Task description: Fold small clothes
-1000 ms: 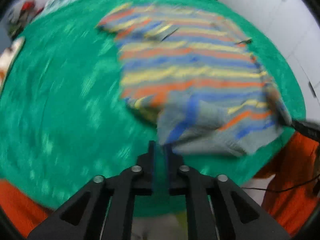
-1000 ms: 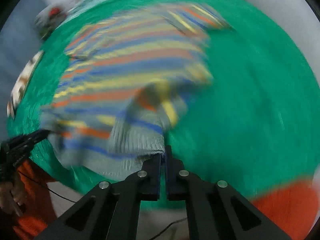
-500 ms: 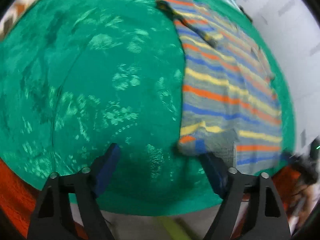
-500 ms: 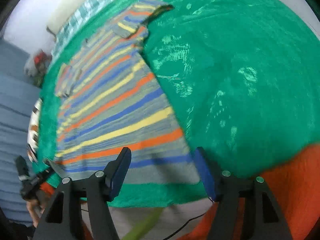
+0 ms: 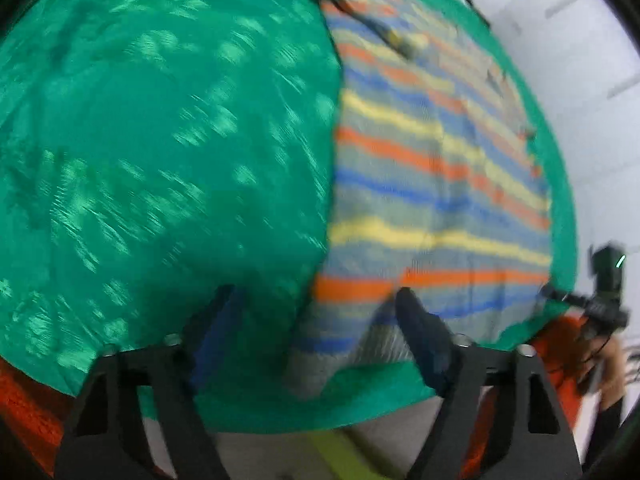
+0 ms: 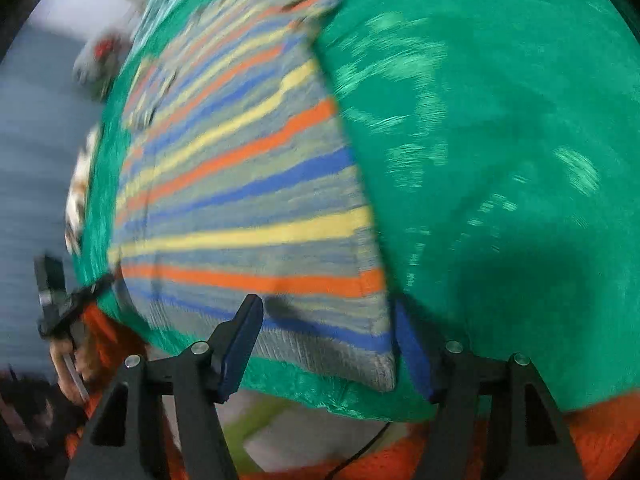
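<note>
I have both grippers down at the near edge of the green cloth (image 5: pixel 160 140), and neither is carrying anything. The striped shirt (image 5: pixel 432 184) lies spread flat on the cloth, its hem toward me and its sleeves and collar at the far end. My left gripper (image 5: pixel 316 332) has its fingers wide apart, straddling the hem corner on that side: one finger sits over bare green cloth, the other over the grey band of the hem. My right gripper (image 6: pixel 326 344) is likewise spread open around the opposite hem corner, which lies between its two blue pads. From the left view I can see the right gripper out at the far corner of the hem, so the two are well apart, one to each corner. I judge the shirt is laid out but no fold has been made, and I am lining up to take the bottom edge. The next move calls for lowering each pair of fingers around its corner, closing on both layers of fabric, not the cloth beneath, then lifting both corners together. Both pictures are blurred, so I cannot tell whether the pads touch the fabric.
</note>
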